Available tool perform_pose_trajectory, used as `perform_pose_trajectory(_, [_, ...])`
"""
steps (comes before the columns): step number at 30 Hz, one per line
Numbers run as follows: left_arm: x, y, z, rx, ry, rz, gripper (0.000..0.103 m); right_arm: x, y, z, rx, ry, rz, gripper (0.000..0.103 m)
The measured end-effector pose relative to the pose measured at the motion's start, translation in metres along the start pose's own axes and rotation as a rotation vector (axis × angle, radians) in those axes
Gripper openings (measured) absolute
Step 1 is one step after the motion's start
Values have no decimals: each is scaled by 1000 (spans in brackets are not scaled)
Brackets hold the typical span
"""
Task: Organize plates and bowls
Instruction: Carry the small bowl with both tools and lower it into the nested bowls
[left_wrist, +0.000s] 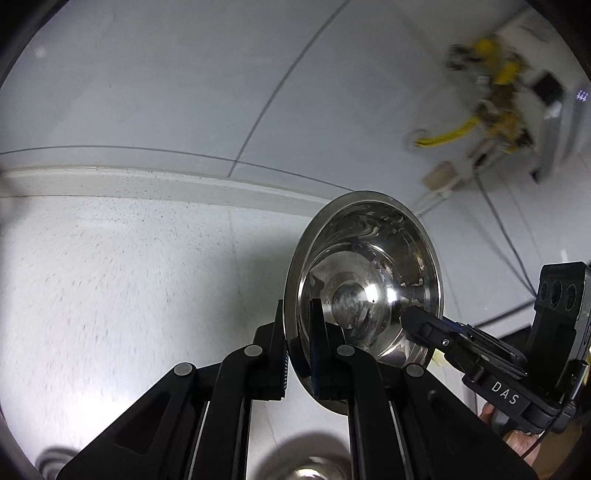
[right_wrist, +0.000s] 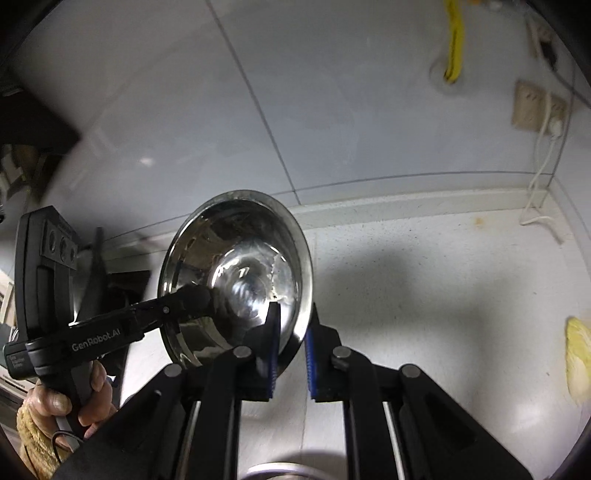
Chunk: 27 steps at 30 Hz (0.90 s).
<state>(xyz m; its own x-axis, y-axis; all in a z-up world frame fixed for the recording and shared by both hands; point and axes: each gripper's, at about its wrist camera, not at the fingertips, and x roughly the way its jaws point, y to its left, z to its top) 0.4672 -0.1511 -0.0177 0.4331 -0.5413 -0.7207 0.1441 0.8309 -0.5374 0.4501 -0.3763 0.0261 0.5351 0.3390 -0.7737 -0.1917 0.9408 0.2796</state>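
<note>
Your steel bowl (left_wrist: 364, 280) is up in the air above the white bench (left_wrist: 110, 277), near its back edge by the wall. It looks hard, thin, light and shiny, so it may slip. The left gripper (left_wrist: 299, 343) pinches one side of the rim, its jaws clenched. The right gripper (right_wrist: 291, 343) pinches the other side. Hold the rim tight and level.

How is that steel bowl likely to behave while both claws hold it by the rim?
The steel bowl looks rigid, so it should not flex. Its polished wall seems slippery: the left claw and right claw each pinch only a thin rim edge, so it may pivot or slide. It appears thin-walled, probably light.
</note>
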Motion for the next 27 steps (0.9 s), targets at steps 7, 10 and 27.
perform_pose_trajectory(7, [-60,-30,-52,12,-19,-41,7,-80,27,-43,-30,-39,9,11])
perform_pose_trajectory(10, [-75,-40,-80,16,-2,-49,7,-96,35,-73,-28,-22,10,11])
perform_pose_trajectory(27, [-1,-16,-225,-73,266,52,6,-43,-31,-225,155,232,30,11])
